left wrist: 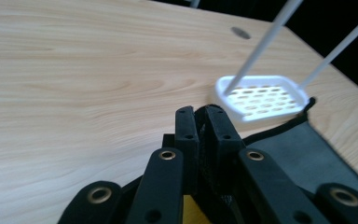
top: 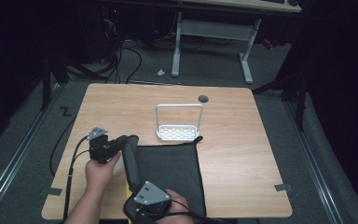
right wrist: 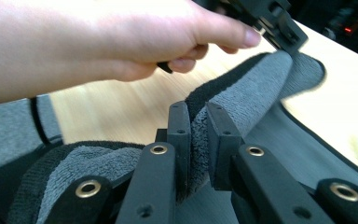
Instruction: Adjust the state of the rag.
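A: Looking down from the high view, where does the grey towel (top: 168, 170) lie?

B: Spread on the near half of the counter (top: 233, 140), its far edge just beside the white perforated rack (top: 179, 132). Its left edge is lifted off the wood and rolled over toward the middle.

A: And the left hand-held gripper (top: 131, 140)?

B: It sits at the far left corner of the towel, with the left hand (top: 101, 171) behind it. In the left gripper view its jaws stand nearly together with a dark fold of cloth pinched between them, so it is clamped on the towel (left wrist: 303, 154). The rest of the fabric runs off to the right of the jaws, and the rack's tray (left wrist: 261, 97) lies just beyond the corner.

A: What about the right hand-held gripper (top: 142, 213)?

B: At the near edge of the counter, on the towel's near left corner, grey three-cornered plate on top. In the right gripper view its jaws are closed on a raised ridge of the towel (right wrist: 247, 105), which passes between the two pads.

A: Does that ridge connect the two?

B: Yes. In the right gripper view it runs from those jaws up to the left hand-held gripper (right wrist: 279, 28), under the left hand (right wrist: 121, 42). The lifted edge hangs between both, above the flat part of the towel.
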`<action>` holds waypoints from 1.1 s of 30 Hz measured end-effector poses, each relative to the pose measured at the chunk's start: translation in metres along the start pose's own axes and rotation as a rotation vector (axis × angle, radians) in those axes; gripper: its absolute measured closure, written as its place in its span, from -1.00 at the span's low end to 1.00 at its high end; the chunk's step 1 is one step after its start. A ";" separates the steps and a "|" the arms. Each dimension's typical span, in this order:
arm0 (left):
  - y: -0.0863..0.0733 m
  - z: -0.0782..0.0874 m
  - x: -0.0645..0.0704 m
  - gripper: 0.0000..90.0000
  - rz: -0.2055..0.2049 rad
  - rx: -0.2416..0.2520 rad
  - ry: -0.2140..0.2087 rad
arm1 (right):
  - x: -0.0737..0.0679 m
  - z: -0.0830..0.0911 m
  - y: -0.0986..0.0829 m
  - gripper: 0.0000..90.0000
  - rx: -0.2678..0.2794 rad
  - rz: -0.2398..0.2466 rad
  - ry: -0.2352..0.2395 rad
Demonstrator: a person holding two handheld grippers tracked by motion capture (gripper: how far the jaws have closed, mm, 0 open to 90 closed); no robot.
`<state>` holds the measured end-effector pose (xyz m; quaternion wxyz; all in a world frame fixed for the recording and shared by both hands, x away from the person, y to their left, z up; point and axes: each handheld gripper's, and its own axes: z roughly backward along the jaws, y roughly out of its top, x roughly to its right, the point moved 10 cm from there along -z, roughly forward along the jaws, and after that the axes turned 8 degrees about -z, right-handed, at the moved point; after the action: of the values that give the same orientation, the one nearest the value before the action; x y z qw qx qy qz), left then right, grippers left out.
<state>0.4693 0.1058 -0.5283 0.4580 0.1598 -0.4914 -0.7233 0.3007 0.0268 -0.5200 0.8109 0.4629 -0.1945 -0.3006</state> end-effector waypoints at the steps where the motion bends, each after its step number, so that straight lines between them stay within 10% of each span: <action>1: 0.000 0.000 0.000 0.87 0.000 0.000 0.000 | 0.007 0.005 -0.004 0.83 0.004 -0.015 -0.011; 12: 0.007 -0.052 0.067 0.87 -0.073 -0.051 -0.037 | 0.057 0.047 -0.045 0.82 -0.023 -0.078 -0.099; 33: 0.009 -0.084 0.114 0.87 -0.097 -0.082 -0.081 | 0.091 0.086 -0.089 0.81 -0.060 -0.187 -0.164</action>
<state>0.4704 -0.0361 -0.5343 0.4080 0.1352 -0.4714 -0.7701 0.2904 -0.1231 -0.5511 0.7741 0.4284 -0.2070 -0.4176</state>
